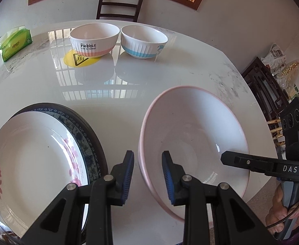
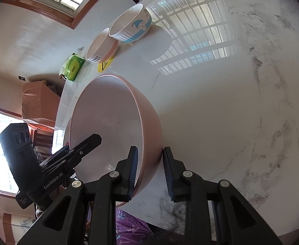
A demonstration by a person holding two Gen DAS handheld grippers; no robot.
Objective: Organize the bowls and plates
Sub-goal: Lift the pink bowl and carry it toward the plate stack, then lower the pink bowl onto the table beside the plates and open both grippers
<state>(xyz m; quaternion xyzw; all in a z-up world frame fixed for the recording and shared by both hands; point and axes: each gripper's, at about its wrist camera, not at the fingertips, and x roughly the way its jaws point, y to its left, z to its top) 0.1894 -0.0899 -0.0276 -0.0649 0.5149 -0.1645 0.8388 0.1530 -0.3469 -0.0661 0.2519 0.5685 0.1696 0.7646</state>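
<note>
I have the pink-rimmed bowl (image 1: 192, 143) tipped up on its side near the front edge of the marble surface (image 1: 129, 81), its hollow facing my left gripper (image 1: 148, 176). Taking this bowl as my landmark: the left fingers (image 1: 129, 175) straddle its near rim, one outside the wall and one inside, with a gap showing on both sides, so I read them as released. My right gripper (image 2: 150, 172) straddles the opposite rim, one pad inside the bowl and one outside; whether the pads (image 2: 134, 169) press on the wall I cannot tell.

Just left of the bowl lies a white plate with red flowers (image 1: 33, 157), stacked on a blue-patterned plate (image 1: 84, 130). Well beyond the bowl stand two smaller bowls side by side: the Rabbit bowl (image 1: 94, 39), partly over a yellow warning sticker (image 1: 82, 60), and a blue-striped bowl (image 1: 143, 41). A green tissue pack (image 1: 14, 43) sits far beyond the bowl, to its left.
</note>
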